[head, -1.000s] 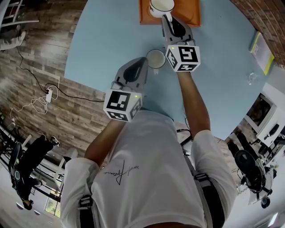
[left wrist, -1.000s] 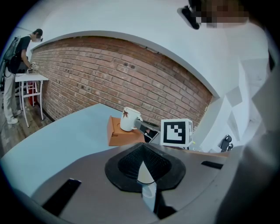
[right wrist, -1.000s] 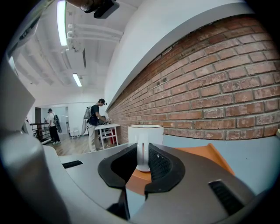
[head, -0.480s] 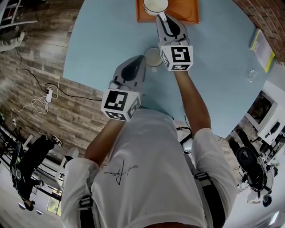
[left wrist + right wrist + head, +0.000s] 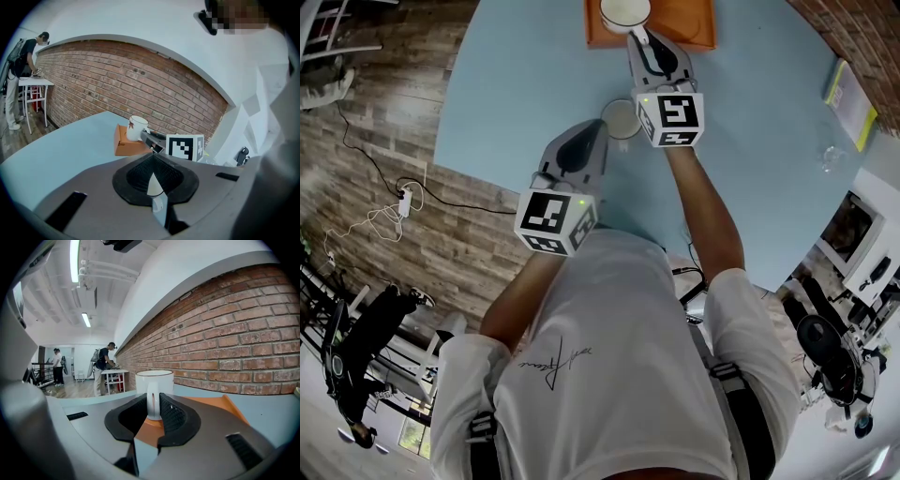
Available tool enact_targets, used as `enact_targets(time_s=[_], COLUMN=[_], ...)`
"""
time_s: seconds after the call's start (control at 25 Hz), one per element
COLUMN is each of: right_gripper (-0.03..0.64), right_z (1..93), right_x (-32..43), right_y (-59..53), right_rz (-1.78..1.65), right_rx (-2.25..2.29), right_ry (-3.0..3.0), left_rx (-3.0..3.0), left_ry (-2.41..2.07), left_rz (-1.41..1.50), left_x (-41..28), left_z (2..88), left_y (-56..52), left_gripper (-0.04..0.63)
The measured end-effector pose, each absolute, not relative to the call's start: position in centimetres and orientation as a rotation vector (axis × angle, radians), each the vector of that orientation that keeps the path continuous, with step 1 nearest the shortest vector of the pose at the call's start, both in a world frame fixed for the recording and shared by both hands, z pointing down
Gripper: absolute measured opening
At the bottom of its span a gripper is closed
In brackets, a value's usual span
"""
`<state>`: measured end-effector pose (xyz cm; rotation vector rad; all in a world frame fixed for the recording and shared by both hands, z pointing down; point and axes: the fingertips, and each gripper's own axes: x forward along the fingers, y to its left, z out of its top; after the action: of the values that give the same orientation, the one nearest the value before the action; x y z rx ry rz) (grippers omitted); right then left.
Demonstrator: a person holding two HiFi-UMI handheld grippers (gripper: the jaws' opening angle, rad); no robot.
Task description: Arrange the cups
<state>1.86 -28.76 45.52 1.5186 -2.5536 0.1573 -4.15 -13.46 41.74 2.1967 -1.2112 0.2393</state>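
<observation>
Overhead, note the right tool (image 5: 644, 37) pinched on the handle of a white cup (image 5: 623, 11) standing on the orange tray (image 5: 684, 21) at the far edge of the blue table (image 5: 516, 84). Compare the left tool (image 5: 601, 128), jaws drawn together at the tips, poised partly over a second cup (image 5: 623, 118) resting on the bare table, just short of the tray.
</observation>
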Motion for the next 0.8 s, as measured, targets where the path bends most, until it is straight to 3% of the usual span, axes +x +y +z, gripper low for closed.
enact_targets(time_s=[0.8], right_gripper=[0.094], right_z=[45.5], right_x=[3.1], right_y=[-27.1], right_rz=[0.189], right_rx=[1.49], right_ry=[-2.537], left_rx=[2.211], left_ry=[-1.215], left_rz=[0.212], left_x=[-3.9], left_z=[41.1], left_y=[-13.0], left_gripper=[0.009])
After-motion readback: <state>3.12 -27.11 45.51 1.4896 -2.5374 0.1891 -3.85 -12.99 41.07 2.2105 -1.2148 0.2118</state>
